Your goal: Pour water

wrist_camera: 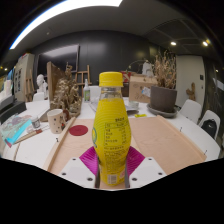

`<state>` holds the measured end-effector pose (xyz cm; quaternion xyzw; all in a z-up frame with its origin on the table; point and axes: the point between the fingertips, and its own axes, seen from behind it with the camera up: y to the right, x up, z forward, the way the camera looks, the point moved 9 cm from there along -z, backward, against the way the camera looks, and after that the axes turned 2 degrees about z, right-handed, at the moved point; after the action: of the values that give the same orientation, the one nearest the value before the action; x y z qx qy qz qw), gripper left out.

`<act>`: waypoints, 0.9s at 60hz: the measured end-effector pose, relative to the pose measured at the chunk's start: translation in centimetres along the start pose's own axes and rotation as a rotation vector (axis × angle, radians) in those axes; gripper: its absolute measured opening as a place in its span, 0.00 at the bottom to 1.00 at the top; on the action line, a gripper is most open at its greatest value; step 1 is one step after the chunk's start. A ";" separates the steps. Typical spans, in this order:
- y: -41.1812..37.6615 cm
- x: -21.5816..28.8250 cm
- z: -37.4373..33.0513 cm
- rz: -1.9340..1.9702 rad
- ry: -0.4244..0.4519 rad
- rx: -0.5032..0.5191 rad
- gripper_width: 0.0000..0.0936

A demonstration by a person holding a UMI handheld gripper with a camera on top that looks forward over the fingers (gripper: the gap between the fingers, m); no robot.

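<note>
One bottle [111, 125] with a yellow cap and yellow label stands upright between the two fingers of the gripper [111, 160], and the magenta pads [92, 160] press against its lower body on both sides, so the gripper looks closed on it. The grip sits low on the bottle, below the label's middle, which leaves the cap and neck free; that seems sensible for a pour, since the upper part has to swing over a receiving vessel. The cap is on, so by the look of things the pour itself has not begun. Whether the bottle's base rests on the table [170, 135] or hangs just above it cannot be told, as the fingers hide it. To the left, at middle distance, stands one pale mug [56, 120], a likely candidate to receive the water, though that is only a guess. Nearer on the left lies one bluish flat object [17, 128], too unclear to name. Farther back, dried plant arrangements [70, 92] rise at left and right of the bottle, and one white chair [209, 122] sits at the far right.
</note>
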<state>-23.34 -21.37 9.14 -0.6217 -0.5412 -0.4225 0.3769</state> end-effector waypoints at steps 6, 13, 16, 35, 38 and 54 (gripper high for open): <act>-0.5 1.5 0.0 -0.081 -0.002 -0.023 0.35; -0.9 5.6 1.0 -0.240 0.028 -0.074 0.35; -1.1 7.7 1.8 -0.326 0.045 -0.103 0.35; -5.8 17.8 11.1 -1.038 0.127 -0.295 0.35; -6.9 18.5 12.4 -1.169 0.152 -0.329 0.35; -12.3 18.5 17.3 -1.772 0.274 -0.425 0.35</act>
<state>-32.42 2.83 20.30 0.0192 -0.6812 -0.7172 -0.1457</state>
